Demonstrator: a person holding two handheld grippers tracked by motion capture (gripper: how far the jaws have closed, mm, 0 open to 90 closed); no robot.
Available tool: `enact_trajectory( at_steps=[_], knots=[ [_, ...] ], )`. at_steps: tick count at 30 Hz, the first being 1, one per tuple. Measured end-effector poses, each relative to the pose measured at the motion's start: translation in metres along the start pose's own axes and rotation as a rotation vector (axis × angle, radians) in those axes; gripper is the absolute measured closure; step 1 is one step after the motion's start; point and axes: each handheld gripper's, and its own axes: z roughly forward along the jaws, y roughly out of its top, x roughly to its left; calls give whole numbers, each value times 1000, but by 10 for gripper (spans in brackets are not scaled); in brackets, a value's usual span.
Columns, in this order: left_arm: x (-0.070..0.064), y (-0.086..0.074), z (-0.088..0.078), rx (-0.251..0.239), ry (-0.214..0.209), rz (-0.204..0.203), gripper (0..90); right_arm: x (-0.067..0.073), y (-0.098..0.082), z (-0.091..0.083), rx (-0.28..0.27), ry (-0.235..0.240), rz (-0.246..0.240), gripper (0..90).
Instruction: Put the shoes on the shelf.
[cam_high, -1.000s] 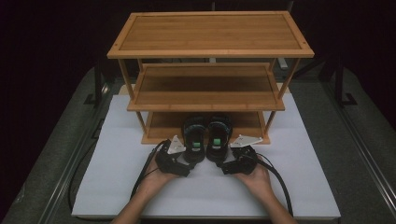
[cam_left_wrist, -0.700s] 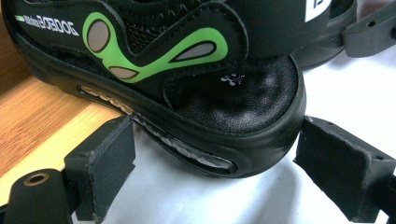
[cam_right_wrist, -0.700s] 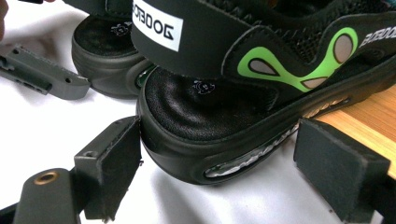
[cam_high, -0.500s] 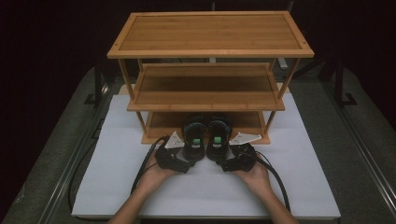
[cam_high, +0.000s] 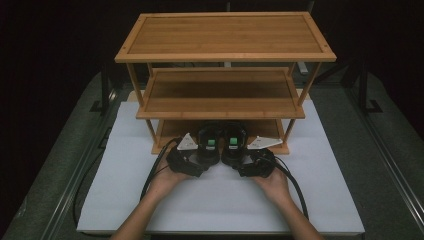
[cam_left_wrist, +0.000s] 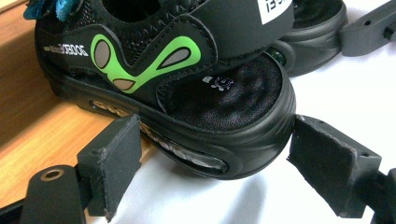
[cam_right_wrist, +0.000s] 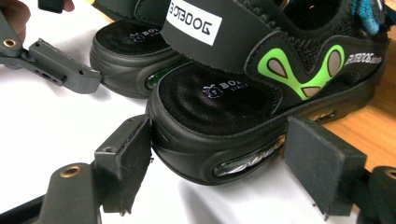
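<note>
Two black sandals with green marks stand side by side on the bamboo rack's bottom shelf (cam_left_wrist: 37, 135), heels out over the white mat. The left sandal (cam_high: 209, 140) (cam_left_wrist: 187, 70) has its heel between the pads of my left gripper (cam_high: 201, 162) (cam_left_wrist: 215, 140). The right sandal (cam_high: 234, 141) (cam_right_wrist: 261, 79) has its heel between the pads of my right gripper (cam_high: 237, 164) (cam_right_wrist: 217, 135). Both pairs of jaws have just been closing and stand close beside the soles, with no firm grip visible.
The three-tier bamboo rack (cam_high: 225, 37) stands at the back of the white mat (cam_high: 225, 205); its middle shelf (cam_high: 220, 92) overhangs the sandals. Cables trail from both grippers toward the table's front. Dark grey table borders the mat on both sides.
Both hands have edged forward toward the rack, bringing the grippers up around the sandals' heels. The sandals have not moved.
</note>
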Motion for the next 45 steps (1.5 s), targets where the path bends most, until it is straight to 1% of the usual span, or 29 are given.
enact_trajectory(
  at_steps=[4,9,13,15,17,19,21,25,27,30,33,36,37,39,40,41,42,43,44,45],
  knots=[
    [5,4,3,8,-1,0,169,-3,3,5,-5,-10,9,233],
    [10,5,6,-4,-1,-13,169,-7,4,9,-18,-17,9,233],
    [12,7,8,5,3,-7,170,-11,4,12,-29,-21,14,237],
    [14,8,10,5,7,-11,170,-13,4,13,-34,-25,14,242],
    [16,9,11,4,10,-16,170,-16,6,15,-25,-25,17,241],
    [18,11,13,4,13,-20,171,-17,10,17,-10,-37,8,243],
    [20,11,14,1,18,-21,173,-20,12,19,-20,-43,1,245],
    [24,13,16,2,18,-26,174,-24,11,23,-35,-45,16,249],
    [27,15,17,5,15,-38,174,-25,11,24,-42,-50,20,257],
    [32,19,16,-6,26,-36,195,-27,11,25,-51,-57,20,273],
    [35,22,17,-9,22,-51,206,-30,11,26,-58,-69,20,288],
    [37,23,20,-14,24,-59,202,-33,14,29,-44,-75,16,286],
    [37,23,20,-18,27,-63,202,-34,16,31,-33,-94,15,286],
    [40,23,22,-18,33,-60,204,-35,18,32,-35,-102,22,294],
    [41,23,23,-18,39,-59,206,-36,18,33,-38,-105,28,296],
    [42,23,24,-18,46,-59,209,-38,17,33,-47,-102,9,296],
    [44,22,26,-19,50,-61,213,-39,17,34,-43,-108,14,296],
    [45,22,27,-19,53,-65,222,-40,16,35,-53,-103,23,296],
    [47,22,27,-24,42,-71,218,-40,16,35,-56,-97,27,296],
    [47,22,28,-25,49,-75,217,-41,16,35,-58,-96,28,296]
  ],
)
